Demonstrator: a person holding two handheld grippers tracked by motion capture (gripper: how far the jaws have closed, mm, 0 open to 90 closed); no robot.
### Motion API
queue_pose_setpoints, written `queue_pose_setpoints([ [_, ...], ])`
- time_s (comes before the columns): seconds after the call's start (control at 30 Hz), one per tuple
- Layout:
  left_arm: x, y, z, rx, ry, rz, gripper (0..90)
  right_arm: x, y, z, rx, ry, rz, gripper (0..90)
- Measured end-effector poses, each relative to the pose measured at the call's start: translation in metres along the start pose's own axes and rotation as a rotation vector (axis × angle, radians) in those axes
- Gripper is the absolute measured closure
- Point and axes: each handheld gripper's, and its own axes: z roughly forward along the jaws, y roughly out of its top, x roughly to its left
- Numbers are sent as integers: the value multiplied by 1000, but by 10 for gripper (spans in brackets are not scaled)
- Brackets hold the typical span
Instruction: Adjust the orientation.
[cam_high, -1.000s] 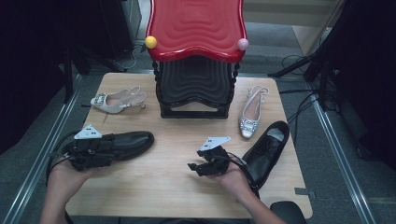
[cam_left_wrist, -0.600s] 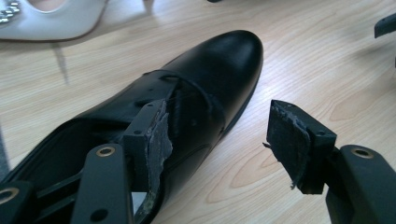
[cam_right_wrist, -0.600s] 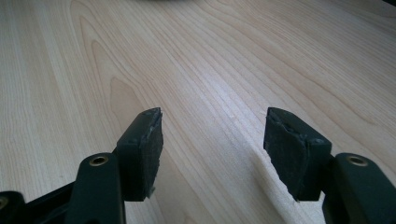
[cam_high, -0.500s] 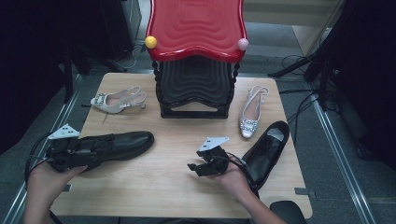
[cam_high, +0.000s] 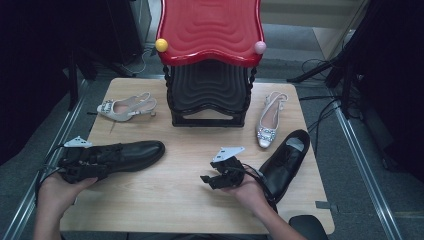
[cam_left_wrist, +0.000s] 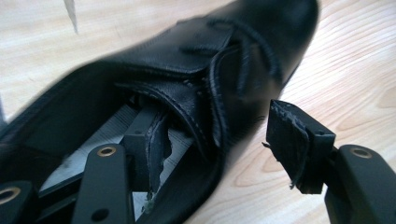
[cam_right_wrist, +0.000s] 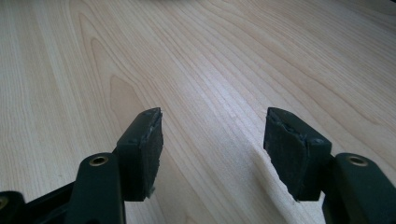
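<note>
The left gripper (cam_high: 82, 162), jaws astride the black leather lace-up shoe's (cam_high: 127, 152) collar but not clamped, has dragged it leftward; the right gripper (cam_high: 212, 177) idles open

Bare bench (cam_high: 180, 190) lies between the two black shoes; the rack (cam_high: 209, 95) blocks the far middle, slingbacks flanking it.

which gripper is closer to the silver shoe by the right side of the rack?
Right. The right gripper sits mid-table, below and left of that silver shoe. The left gripper is at the far left edge, jaws straddling the side of a black shoe.
</note>
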Motion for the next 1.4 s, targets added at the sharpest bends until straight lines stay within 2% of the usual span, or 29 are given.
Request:
queue_pose_setpoints([
  [0.03,-1,1,3,-3,2,17,401,0,0,0,0,1,-1,386],
  [0.13,-4,3,3,-31,-11,26,444,0,0,1,5,-1,-1,386],
  [0.23,-7,4,6,-36,-10,44,475,0,0,1,7,-2,-3,386],
  [0.33,-7,8,7,-41,-23,12,508,0,-1,2,9,-1,-5,386],
  [0.47,-4,9,6,-75,-130,-40,685,1,-1,3,11,-2,-7,386],
  [0.53,-5,11,5,-82,-163,-44,739,1,-1,2,9,-5,-10,386],
  [0.6,-10,14,4,-77,-157,-45,768,1,-1,1,8,-6,-6,387],
  [0.7,-17,19,4,-86,-156,-24,792,0,-2,0,8,-11,-1,387],
  [0.77,-23,24,3,-114,-166,-16,797,-1,-3,-1,6,-14,2,387],
  [0.93,-42,37,5,-138,-221,20,794,-1,-6,-5,3,-26,12,387],
  [1.23,-76,60,28,-110,-289,102,792,-2,-14,-15,-15,-56,34,389],
  [1.4,-92,70,40,-101,-334,122,790,0,-19,-22,-41,-68,51,390],
])
